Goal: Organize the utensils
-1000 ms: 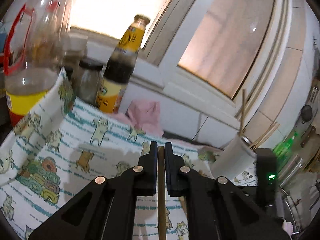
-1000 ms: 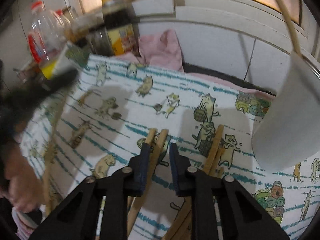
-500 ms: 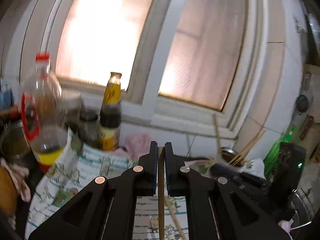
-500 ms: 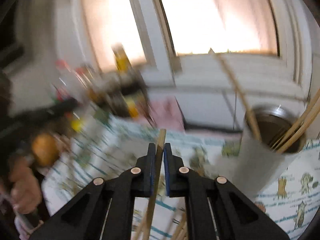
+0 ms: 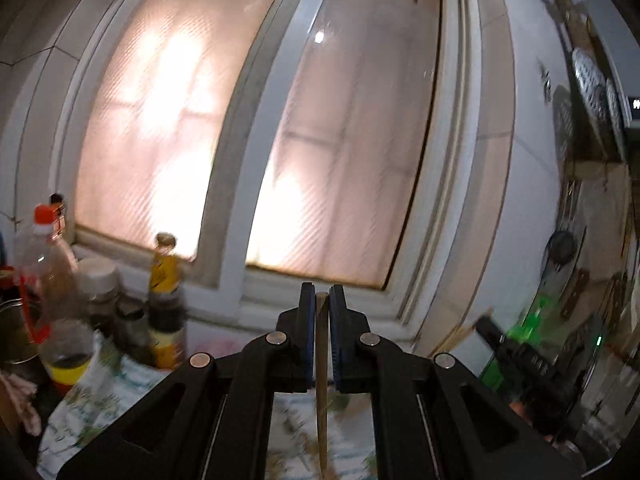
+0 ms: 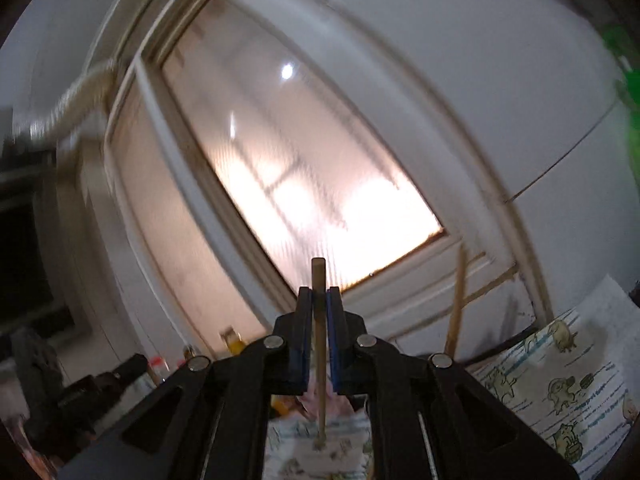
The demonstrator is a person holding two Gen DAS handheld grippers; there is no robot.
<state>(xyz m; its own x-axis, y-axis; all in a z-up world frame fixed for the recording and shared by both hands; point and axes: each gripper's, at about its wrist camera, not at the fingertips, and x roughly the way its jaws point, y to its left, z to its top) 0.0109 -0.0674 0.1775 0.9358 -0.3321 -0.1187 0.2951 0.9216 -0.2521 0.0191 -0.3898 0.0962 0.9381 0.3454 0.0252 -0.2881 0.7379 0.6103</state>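
chopsticks are the thing here: each gripper holds one. left gripper (image 5: 319, 302) is closed narrow on a wooden chopstick (image 5: 321, 392), clamped near its top end so the long part hangs down toward the cloth (image 5: 100, 404) on the counter. right gripper (image 6: 319, 300) is also closed tight on a second chopstick (image 6: 319, 344); its top end stands a little above the pads and the rest hangs down. i think both are held near one end so that the free end can go first into a holder.

both grippers point about level at the window (image 5: 256, 140), high above the counter, probably to carry the sticks clear of the bottles (image 5: 164, 304) at the left edge. in the right view more chopsticks (image 6: 456, 312) stand leaning near the sill, but the holder under them is hidden by the gripper body. the right gripper shows blurred at the right edge of the left view.

next step, as i judge: bring each stick over the holder and lower it in.
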